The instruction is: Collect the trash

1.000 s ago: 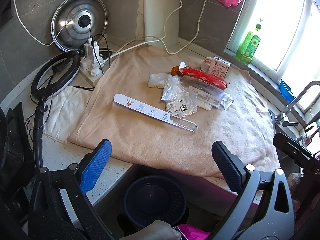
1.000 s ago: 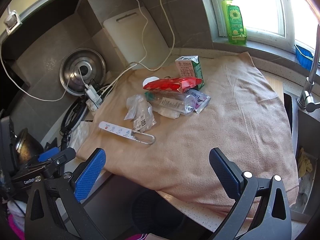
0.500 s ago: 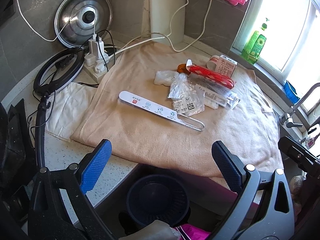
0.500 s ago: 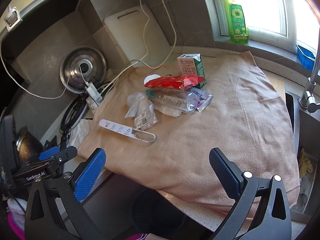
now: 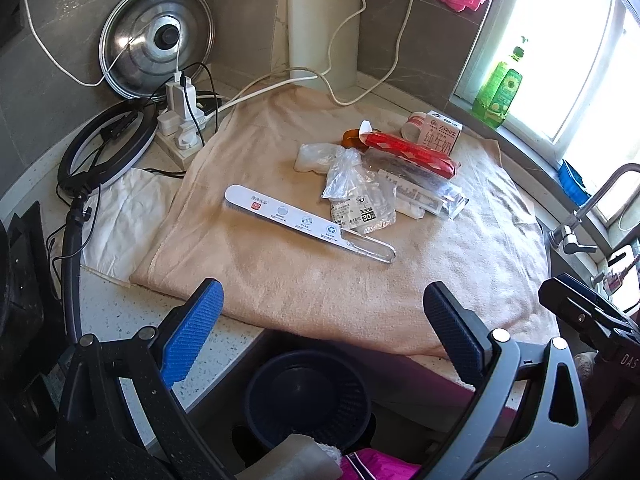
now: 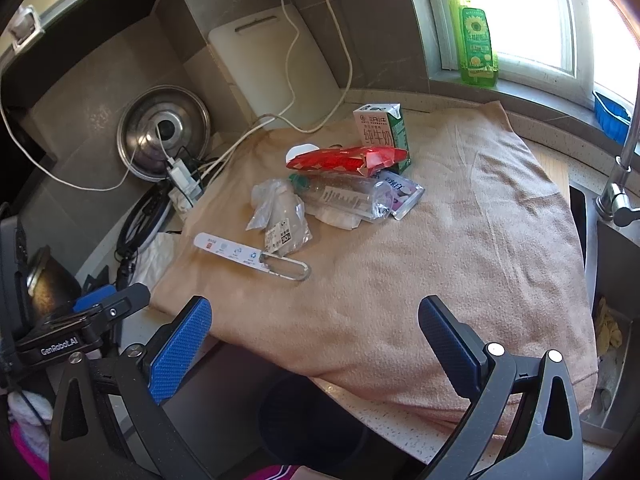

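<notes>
**Both claws closing in on the rubbish, nothing picked up yet**

The left claw (image 5: 322,334) and right claw (image 6: 314,338) are hanging spread wide and empty, just short of the near edge of the peach terry towel (image 5: 320,280) covering the worktop. Compared with a second ago, both are drifting slightly closer to that towel. The litter is lying mid-towel: a white plastic strip with a clear loop (image 5: 308,224), crumpled clear bags (image 5: 358,196), a red wrapper (image 5: 412,150), a milk carton (image 5: 440,136). The dark round bin (image 5: 308,396) is sitting below the towel's near edge. Collecting is, I judge, only beginning.

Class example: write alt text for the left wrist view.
Open left gripper hovers over a towel holding trash: a long white package, plastic bags, red wrapper, milk carton. A dark bin sits below.
</notes>
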Action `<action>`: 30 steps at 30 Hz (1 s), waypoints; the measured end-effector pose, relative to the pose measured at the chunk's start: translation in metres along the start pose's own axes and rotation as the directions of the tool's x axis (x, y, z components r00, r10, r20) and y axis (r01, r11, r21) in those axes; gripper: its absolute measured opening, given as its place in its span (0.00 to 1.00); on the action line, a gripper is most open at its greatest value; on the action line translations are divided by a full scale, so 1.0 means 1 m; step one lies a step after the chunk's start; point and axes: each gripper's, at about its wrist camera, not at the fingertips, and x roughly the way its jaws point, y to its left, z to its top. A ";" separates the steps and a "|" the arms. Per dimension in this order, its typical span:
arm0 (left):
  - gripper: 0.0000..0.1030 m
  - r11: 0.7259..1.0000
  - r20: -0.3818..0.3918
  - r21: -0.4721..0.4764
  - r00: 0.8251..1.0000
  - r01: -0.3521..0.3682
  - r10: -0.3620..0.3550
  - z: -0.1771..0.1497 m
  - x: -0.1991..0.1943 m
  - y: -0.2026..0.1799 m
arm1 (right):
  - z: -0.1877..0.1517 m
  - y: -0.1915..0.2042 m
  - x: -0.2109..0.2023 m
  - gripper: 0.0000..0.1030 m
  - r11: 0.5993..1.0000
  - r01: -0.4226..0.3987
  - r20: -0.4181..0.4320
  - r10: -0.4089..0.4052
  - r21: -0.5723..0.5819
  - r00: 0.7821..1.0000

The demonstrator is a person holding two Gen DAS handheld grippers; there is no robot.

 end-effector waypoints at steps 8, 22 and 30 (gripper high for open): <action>0.99 1.000 0.000 -0.002 1.000 -0.002 0.002 0.000 0.001 -0.001 | 0.000 -0.001 -0.001 0.99 1.000 -0.001 -0.004 0.001 0.009 1.000; 0.99 1.000 -0.007 -0.023 1.000 0.016 -0.016 0.001 0.005 0.004 | 0.003 0.000 0.003 0.99 1.000 0.004 -0.009 -0.005 -0.003 1.000; 0.99 1.000 -0.024 -0.029 1.000 0.009 -0.009 0.004 0.013 0.007 | 0.004 -0.004 0.011 0.99 1.000 -0.004 -0.017 0.004 0.004 1.000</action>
